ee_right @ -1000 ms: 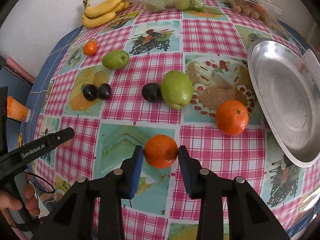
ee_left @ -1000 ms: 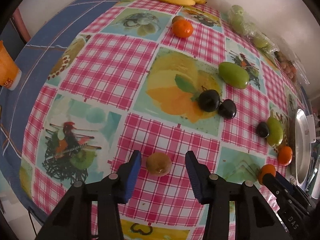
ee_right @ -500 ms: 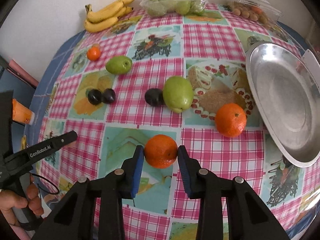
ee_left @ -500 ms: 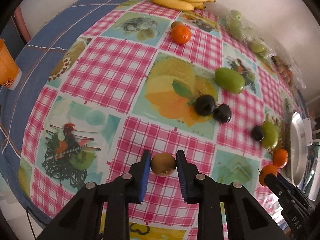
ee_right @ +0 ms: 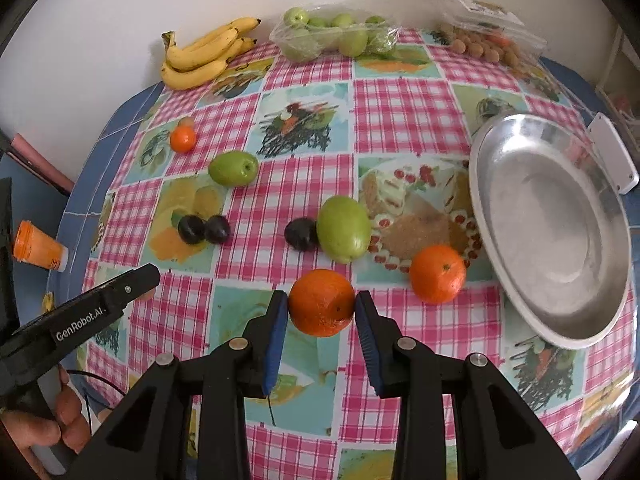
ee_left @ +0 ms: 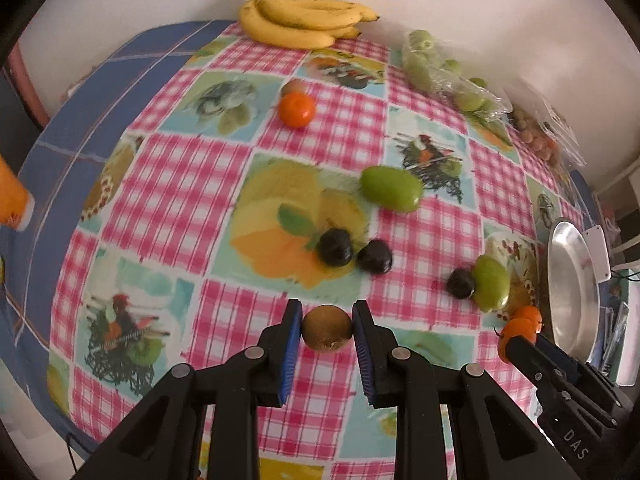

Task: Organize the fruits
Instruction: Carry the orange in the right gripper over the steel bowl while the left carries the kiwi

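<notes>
Your left gripper (ee_left: pixel 327 328) is clamped on a brown kiwi (ee_left: pixel 327 328), both blue pads pressed against its sides. Its jaws closed on the fruit within the last second. Your right gripper (ee_right: pixel 321 307) is clamped the same way on an orange (ee_right: pixel 321 302), which sits between its two pads above the tablecloth (ee_right: pixel 400 108), a pink check with fruit pictures.

Seen from the left gripper: just ahead of the kiwi lie two dark plums (ee_left: pixel 354 251), almost touching each other. Further ahead and slightly right lies a green fruit (ee_left: pixel 391 189). Far ahead sits a small orange (ee_left: pixel 297 109) with a brownish fruit just behind it, and beyond them, at the wall, a bunch of bananas (ee_left: pixel 304 20). To the right, a third dark plum (ee_left: pixel 461 283) touches a second green fruit (ee_left: pixel 491 283).

Seen from the right gripper: just to the right of the held orange lies another orange (ee_right: pixel 438 274) on the cloth. Beyond it to the right stands an empty metal plate (ee_right: pixel 548 232), its near rim hanging past the table edge. Ahead of the held orange, the dark plum and green fruit rest side by side. At the far edge lie a clear bag of green fruit (ee_right: pixel 336 36) and a clear pack of small round brown fruit (ee_right: pixel 480 40). At the lower left your left hand (ee_right: pixel 44 428) grips the other gripper's handle.
</notes>
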Tool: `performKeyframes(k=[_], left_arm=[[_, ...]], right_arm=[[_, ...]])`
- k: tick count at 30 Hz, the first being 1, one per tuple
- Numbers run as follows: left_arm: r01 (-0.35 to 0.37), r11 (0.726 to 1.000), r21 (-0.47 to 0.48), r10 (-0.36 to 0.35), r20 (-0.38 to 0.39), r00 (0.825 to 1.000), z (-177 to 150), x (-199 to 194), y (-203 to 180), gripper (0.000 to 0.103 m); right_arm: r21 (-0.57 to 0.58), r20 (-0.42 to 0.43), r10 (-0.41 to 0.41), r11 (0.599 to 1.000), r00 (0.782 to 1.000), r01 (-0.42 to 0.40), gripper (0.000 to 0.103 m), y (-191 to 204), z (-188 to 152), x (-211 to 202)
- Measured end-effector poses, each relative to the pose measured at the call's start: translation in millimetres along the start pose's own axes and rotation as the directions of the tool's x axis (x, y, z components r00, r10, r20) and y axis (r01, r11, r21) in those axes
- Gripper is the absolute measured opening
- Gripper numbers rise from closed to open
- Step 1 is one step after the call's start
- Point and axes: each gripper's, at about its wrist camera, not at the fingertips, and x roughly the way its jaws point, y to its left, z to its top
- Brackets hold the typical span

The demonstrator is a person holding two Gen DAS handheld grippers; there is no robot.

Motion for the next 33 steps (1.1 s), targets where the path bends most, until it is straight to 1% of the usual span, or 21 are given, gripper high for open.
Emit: performKeyframes(k=[6, 11, 20, 24, 28, 33], left_arm=[[-0.002, 0.999, 0.034, 0.002, 0.008, 1.000, 19, -2, -26, 0.028], [0.014, 0.997, 0.076, -0.014, 0.004, 1.000, 31, 3, -54, 0.028], [0.056, 0.983, 0.175, -0.056, -0.009, 0.998, 43, 16, -118, 0.028], [0.080, 0.972, 0.221, -0.078, -0.020, 0.997, 42, 22, -149, 0.028], [0.107, 0.955, 0.278, -0.100, -0.039, 0.994, 36, 26, -181, 0.028], [0.129, 0.921, 0.368, -0.116, -0.058, 0.992, 25, 28, -222, 0.028]], right_arm=[[0.029, 0.012, -0.034, 0.999, 0.999, 0.034, 0.036, -6, 21, -6], [0.062, 0.024, -0.073, 0.995, 0.997, 0.071, 0.036, -20, 41, -9], [0.144, 0.028, -0.126, 0.982, 0.992, 0.120, 0.036, -62, 67, -12], [0.187, 0.027, -0.175, 0.968, 0.984, 0.167, 0.036, -85, 69, -14], [0.254, 0.018, -0.158, 0.956, 0.987, 0.148, 0.036, -113, 63, -16], [0.355, 0.004, -0.252, 0.905, 0.968, 0.235, 0.036, -160, 53, -30]])
